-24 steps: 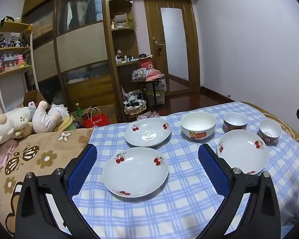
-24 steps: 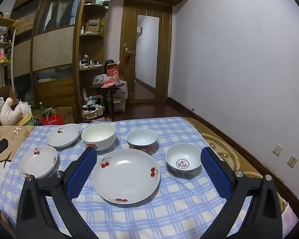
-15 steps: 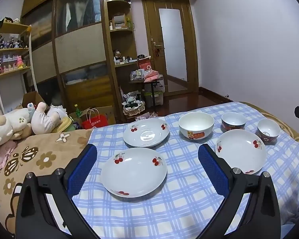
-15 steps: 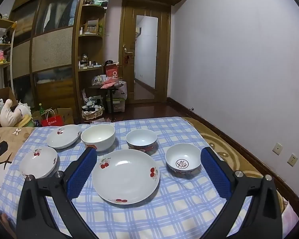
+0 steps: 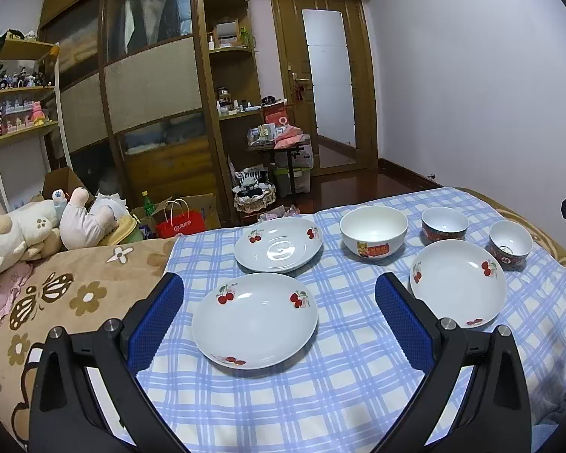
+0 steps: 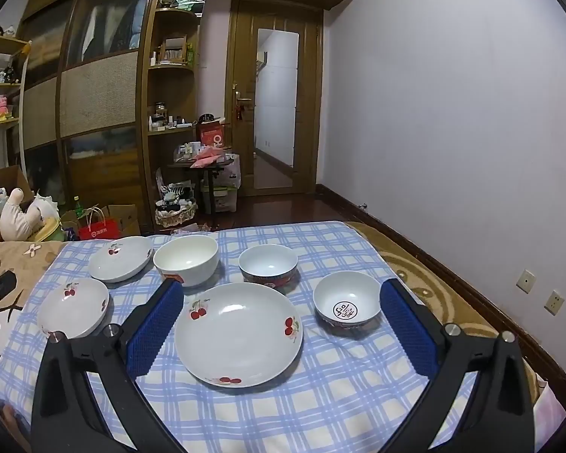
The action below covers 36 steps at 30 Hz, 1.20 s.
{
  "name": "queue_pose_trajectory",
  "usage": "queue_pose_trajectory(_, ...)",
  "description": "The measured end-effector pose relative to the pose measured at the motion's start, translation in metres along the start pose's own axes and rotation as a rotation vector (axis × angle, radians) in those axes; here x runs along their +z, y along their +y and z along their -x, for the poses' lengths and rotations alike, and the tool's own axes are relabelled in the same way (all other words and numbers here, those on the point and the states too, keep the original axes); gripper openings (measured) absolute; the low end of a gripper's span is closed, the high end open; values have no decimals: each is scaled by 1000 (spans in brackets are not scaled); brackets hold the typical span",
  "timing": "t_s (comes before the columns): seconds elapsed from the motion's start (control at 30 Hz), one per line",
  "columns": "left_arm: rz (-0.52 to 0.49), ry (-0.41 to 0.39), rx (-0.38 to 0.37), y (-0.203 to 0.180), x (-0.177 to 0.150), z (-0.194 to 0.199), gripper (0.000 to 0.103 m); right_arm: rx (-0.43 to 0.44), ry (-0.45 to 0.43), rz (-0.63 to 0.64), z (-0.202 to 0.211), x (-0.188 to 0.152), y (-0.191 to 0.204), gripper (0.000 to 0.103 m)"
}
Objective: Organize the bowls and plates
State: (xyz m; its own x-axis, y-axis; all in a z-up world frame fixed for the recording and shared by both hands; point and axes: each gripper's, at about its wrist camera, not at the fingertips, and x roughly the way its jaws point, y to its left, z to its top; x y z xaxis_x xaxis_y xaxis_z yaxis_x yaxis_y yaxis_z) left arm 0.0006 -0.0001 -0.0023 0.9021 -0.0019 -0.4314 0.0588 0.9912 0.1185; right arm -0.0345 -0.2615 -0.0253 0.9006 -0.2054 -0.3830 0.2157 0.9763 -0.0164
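Both tools are idle above a blue checked cloth [image 5: 343,385] spread on a bed. The left gripper [image 5: 279,321] has its jaws spread fully apart with nothing between the pads; the right gripper [image 6: 279,324] stands the same, wide and empty.

Inventory, none stacked: three cherry-print plates and three bowls, each lying flat and separate. In the left view, the near cherry plate [image 5: 254,322] lies directly ahead of and below the left gripper, framed between its fingers but not touched. A second cherry plate [image 5: 278,243] sits just beyond it, near but apart. The large white bowl [image 5: 373,230] and two small red-sided bowls [image 5: 444,224] [image 5: 509,241] lie further right.

In the right view, the third cherry plate [image 6: 239,334] lies dead ahead of the right gripper, likewise framed and untouched, with one small bowl bearing a printed mark [image 6: 346,304] just off its right side.

Judgement: each hand is the nearer to its own plate. Plates are round (no long axis to align with), so a rim grip looks necessary; the jaws would need to drop to a plate's near edge. Stacking has not begun.
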Motion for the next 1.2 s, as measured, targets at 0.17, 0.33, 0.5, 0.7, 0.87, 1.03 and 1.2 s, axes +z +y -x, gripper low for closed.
queue_pose_trajectory(0.17,-2,-3,3,-1,1,2,100,1,1,0,0,0,0,103)
queue_pose_trajectory(0.33,-1,-3,2,-2,1,2,100,-3,1,1,0,0,0,103)
queue_pose_trajectory(0.5,-8,-12,3,-4,2,3,100,-2,2,4,0,0,1,103)
queue_pose_trajectory(0.7,-11,-20,6,-6,1,5,100,-3,1,3,1,1,2,103)
queue_pose_trajectory(0.87,-9,-23,4,-7,1,7,100,-3,1,3,1,1,2,103)
queue_pose_trajectory(1.03,-10,-23,5,-6,1,8,100,-3,1,4,2,1,0,103)
queue_pose_trajectory(1.2,-13,-25,5,-7,1,9,100,-4,0,4,2,1,0,103)
